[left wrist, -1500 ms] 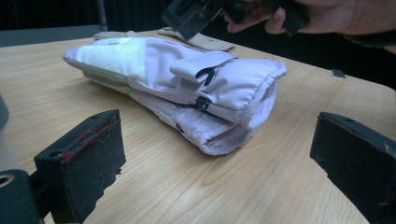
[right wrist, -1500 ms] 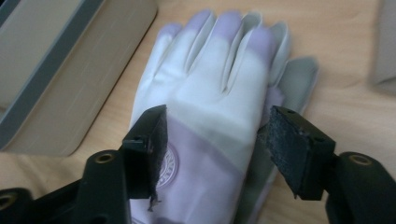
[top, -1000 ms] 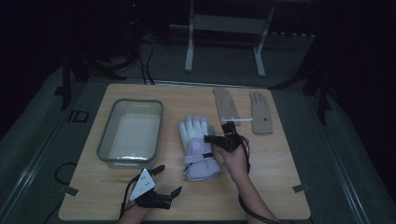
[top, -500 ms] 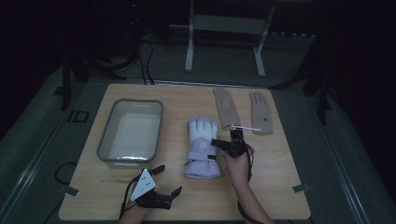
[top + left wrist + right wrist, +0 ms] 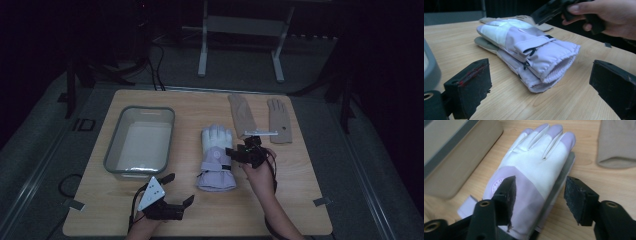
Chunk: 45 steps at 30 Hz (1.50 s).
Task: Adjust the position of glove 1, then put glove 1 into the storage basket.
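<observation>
**Right jaws parted over the padded glove**

Your right gripper point(image 5: 235, 151) sits at the right edge of the lilac-and-white glove point(image 5: 217, 159), which lies flat in the middle of the wooden surface point(image 5: 300, 200), fingers pointing away from you and cuff toward you. Its jaws have just been opening. In the right gripper view they stand apart above the glove's point(image 5: 534, 175) back, one over the lilac band by the round badge, the other over the glove's edge and the wood beside it; the pads do not press on the fabric, so you have nothing gripped.

Your left gripper point(image 5: 175, 189) rests low near the front edge of the surface, well apart from the glove and just in front of the grey bin point(image 5: 141, 141). Its jaws are spread wide and hold nothing. In the left gripper view the glove's point(image 5: 529, 55) ribbed cuff faces you between the two jaws but farther off, with your right hand point(image 5: 604, 15) and its gripper above the glove's far side.

Two beige gloves point(image 5: 260, 120) lie side by side at the far right of the surface, beyond your right gripper.
</observation>
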Motion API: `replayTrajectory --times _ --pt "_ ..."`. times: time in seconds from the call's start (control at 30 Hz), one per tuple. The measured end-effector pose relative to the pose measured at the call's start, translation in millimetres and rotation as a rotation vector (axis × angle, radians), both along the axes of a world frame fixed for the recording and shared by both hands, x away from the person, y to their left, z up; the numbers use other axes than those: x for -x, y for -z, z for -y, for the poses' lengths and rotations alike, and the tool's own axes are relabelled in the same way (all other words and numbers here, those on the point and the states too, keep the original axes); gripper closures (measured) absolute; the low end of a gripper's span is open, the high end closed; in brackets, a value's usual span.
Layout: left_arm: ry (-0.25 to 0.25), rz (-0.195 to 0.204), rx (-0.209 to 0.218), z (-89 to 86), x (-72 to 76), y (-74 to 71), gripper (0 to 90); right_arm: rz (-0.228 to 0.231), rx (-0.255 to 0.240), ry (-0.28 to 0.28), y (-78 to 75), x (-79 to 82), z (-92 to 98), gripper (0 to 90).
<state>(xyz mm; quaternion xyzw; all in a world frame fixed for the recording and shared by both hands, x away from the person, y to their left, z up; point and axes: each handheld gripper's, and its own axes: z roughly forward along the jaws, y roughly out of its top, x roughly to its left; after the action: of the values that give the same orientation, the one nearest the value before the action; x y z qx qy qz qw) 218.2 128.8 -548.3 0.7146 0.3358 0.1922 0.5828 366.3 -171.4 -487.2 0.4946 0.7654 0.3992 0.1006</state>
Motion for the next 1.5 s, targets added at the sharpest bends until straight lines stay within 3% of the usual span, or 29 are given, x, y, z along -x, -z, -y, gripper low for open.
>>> replayTrajectory --times 0.03,0.17,0.3,0.5,0.67,0.87,1.03,1.17,1.33,1.5 --pt "-0.011 -0.026 -0.010 3.4 -2.8 -8.0 4.2 0.009 0.026 -0.019 -2.6 0.0 2.2 38.6" --pt "-0.013 -0.044 -0.060 14.9 -10.3 -22.0 4.2 0.003 0.026 -0.094 -11.7 1.0 13.1 35.4" --pt "-0.014 -0.091 -0.072 27.9 -22.7 -34.9 4.3 -0.035 -0.004 -0.122 -12.5 -2.5 16.2 35.3" --pt "-0.048 -0.146 -0.100 37.6 -48.2 -45.6 4.4 -0.058 -0.006 -0.137 -8.4 -9.4 8.5 34.0" --pt "-0.069 -0.213 -0.136 41.5 -65.7 -48.4 6.1 -0.056 0.029 -0.147 -3.6 -14.0 2.6 33.1" --pt "-0.087 -0.290 -0.247 53.8 -79.4 -47.4 13.1 -0.054 0.042 -0.155 1.5 -16.6 0.2 28.6" --pt "-0.075 -0.327 -0.264 62.4 -86.0 -46.2 15.0 -0.068 0.039 -0.159 3.9 -19.8 1.0 28.7" --pt "-0.110 -0.333 -0.287 66.7 -92.3 -48.0 15.5 -0.087 0.031 -0.177 7.0 -21.9 2.9 33.9" --pt "-0.108 -0.377 -0.259 68.3 -99.6 -46.2 15.5 -0.113 0.024 -0.175 11.4 -26.7 3.9 35.4" --pt "-0.094 -0.428 -0.312 71.5 -105.8 -31.4 15.5 -0.163 0.030 -0.171 22.9 -33.1 2.6 34.9"
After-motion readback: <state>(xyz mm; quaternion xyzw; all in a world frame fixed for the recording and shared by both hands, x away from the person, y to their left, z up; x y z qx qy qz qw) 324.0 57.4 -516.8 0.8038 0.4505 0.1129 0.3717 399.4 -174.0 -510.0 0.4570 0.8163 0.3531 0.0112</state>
